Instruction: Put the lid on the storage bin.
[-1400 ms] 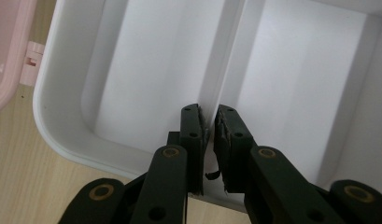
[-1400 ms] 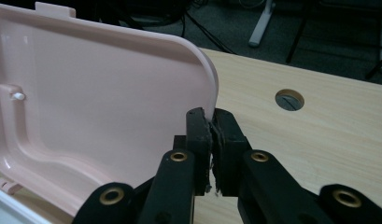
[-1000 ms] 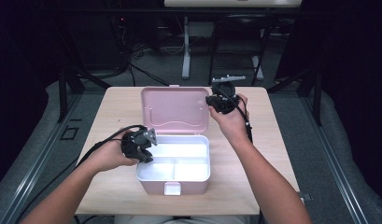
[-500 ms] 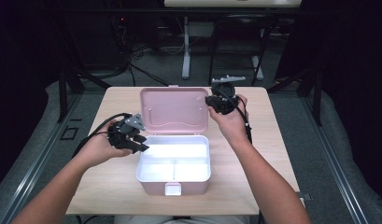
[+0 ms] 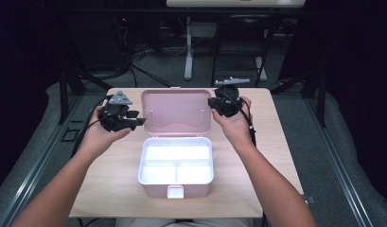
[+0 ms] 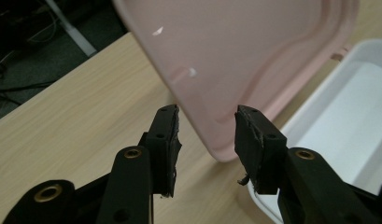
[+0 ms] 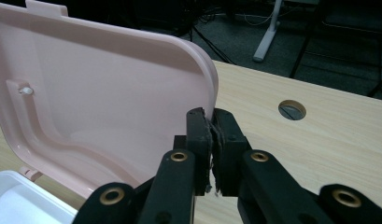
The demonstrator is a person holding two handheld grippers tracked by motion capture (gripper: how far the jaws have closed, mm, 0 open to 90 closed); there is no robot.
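While right tongs [image 7: 212,126] pinch the raised lid [image 5: 176,111], left tongs [image 5: 134,118], opening, hover empty beside it.

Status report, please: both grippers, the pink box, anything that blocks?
Left gripper open, jaws just opened, nothing between them, beside lid's edge. Right gripper shut on lid rim. Pink box open, tray bare. Nothing in the way.

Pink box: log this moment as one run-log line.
pink box open, white tray bare | lid raised | right gripper shut on lid edge | left gripper open, jaws just opening, beside lid, nothing gripped
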